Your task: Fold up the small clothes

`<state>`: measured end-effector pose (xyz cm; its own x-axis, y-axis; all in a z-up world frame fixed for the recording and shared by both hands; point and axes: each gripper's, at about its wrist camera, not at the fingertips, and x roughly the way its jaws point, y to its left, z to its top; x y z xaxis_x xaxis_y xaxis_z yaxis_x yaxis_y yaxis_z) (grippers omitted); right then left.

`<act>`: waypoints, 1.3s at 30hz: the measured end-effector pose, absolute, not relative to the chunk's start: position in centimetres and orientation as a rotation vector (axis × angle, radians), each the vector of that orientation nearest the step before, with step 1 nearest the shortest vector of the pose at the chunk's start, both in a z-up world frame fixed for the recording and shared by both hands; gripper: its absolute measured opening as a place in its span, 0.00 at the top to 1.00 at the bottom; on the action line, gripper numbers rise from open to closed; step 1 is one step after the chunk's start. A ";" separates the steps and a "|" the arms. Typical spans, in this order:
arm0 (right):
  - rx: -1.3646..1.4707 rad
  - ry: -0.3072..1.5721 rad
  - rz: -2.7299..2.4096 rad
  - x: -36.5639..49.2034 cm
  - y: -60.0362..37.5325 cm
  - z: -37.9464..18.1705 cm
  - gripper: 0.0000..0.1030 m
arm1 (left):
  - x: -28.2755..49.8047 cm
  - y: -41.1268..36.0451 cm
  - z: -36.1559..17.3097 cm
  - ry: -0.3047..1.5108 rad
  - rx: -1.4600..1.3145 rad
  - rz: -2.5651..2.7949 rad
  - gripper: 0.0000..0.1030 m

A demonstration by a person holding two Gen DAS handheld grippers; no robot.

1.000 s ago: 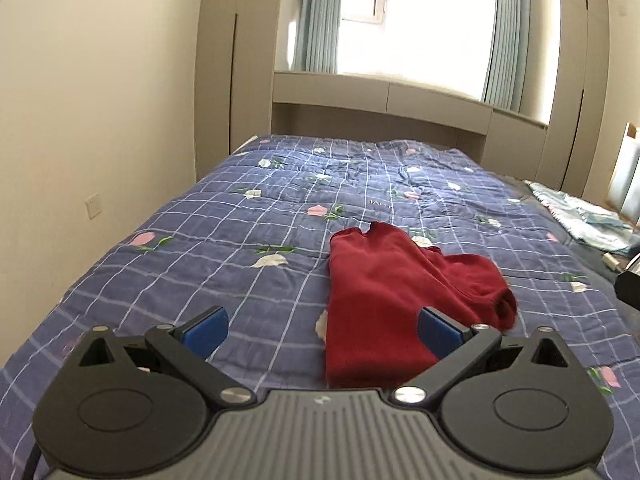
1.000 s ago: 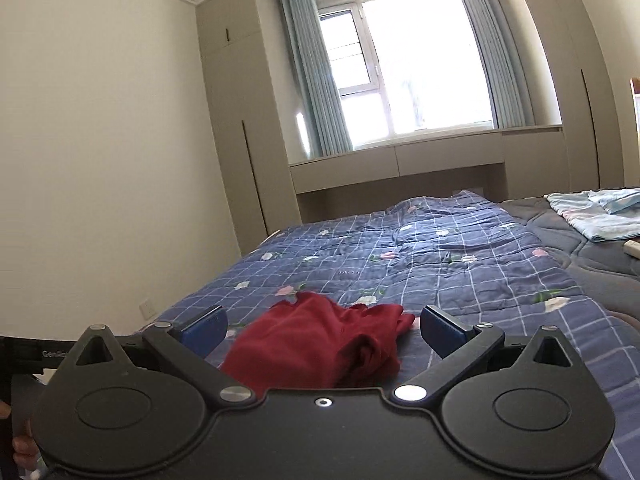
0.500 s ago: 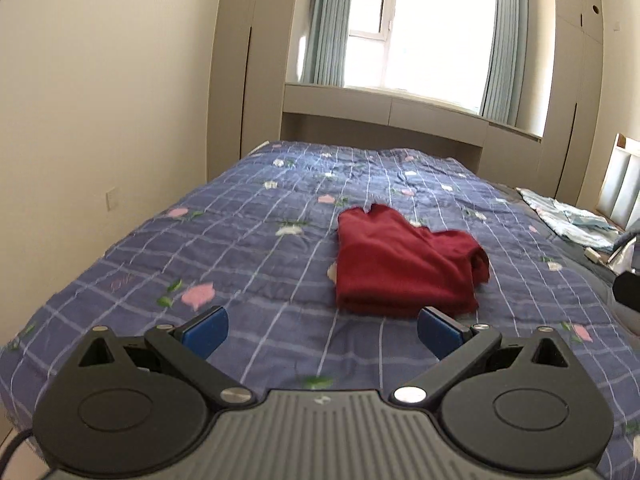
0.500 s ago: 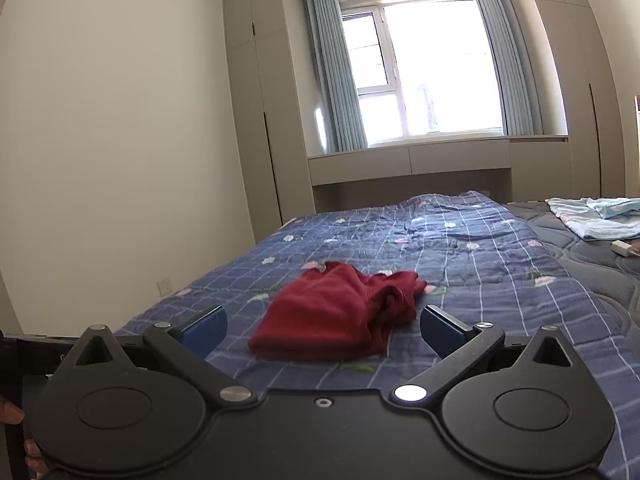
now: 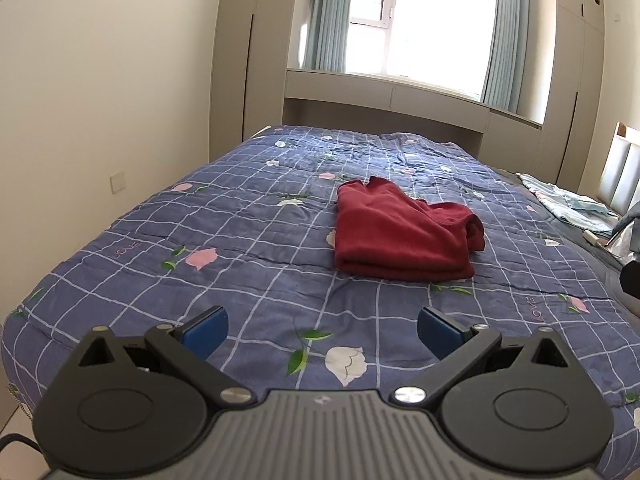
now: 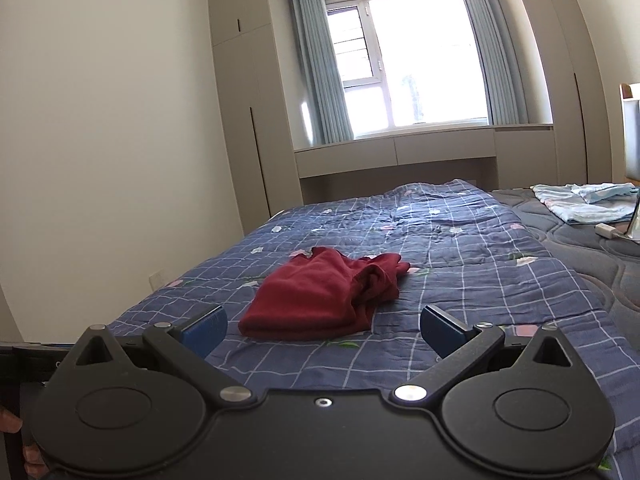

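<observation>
A dark red garment point(image 5: 404, 232) lies folded in a loose stack on the blue checked quilt point(image 5: 248, 224), with a bunched edge on its right side. It also shows in the right wrist view point(image 6: 328, 296). My left gripper point(image 5: 322, 330) is open and empty, held back over the near edge of the bed, well short of the garment. My right gripper point(image 6: 324, 330) is open and empty, also held back from the garment, which lies ahead between its blue pads.
A light blue cloth point(image 6: 584, 204) lies on the grey bedding at the far right, with a small white object point(image 6: 608, 230) beside it. Wardrobes point(image 6: 248, 120) and a window ledge point(image 6: 400, 148) stand beyond the bed. A wall runs along the left.
Both grippers have drawn back and risen away from the garment, which now looks smaller and farther off. The garment lies still on the quilt. Both grippers stayed open.
</observation>
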<state>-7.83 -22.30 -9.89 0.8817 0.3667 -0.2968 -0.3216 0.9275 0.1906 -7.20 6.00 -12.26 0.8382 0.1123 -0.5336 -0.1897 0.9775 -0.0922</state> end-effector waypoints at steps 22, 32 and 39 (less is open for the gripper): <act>0.154 0.354 0.343 -7.4 -22.6 -10.3 0.01 | -6.9 5.7 -12.6 0.563 -0.137 0.165 0.00; 0.155 0.356 0.342 -7.4 -22.7 -10.4 0.01 | -6.8 5.7 -12.6 0.563 -0.136 0.165 0.00; 0.153 0.357 0.342 -7.4 -22.7 -10.4 0.01 | -6.8 5.7 -12.6 0.564 -0.136 0.165 0.00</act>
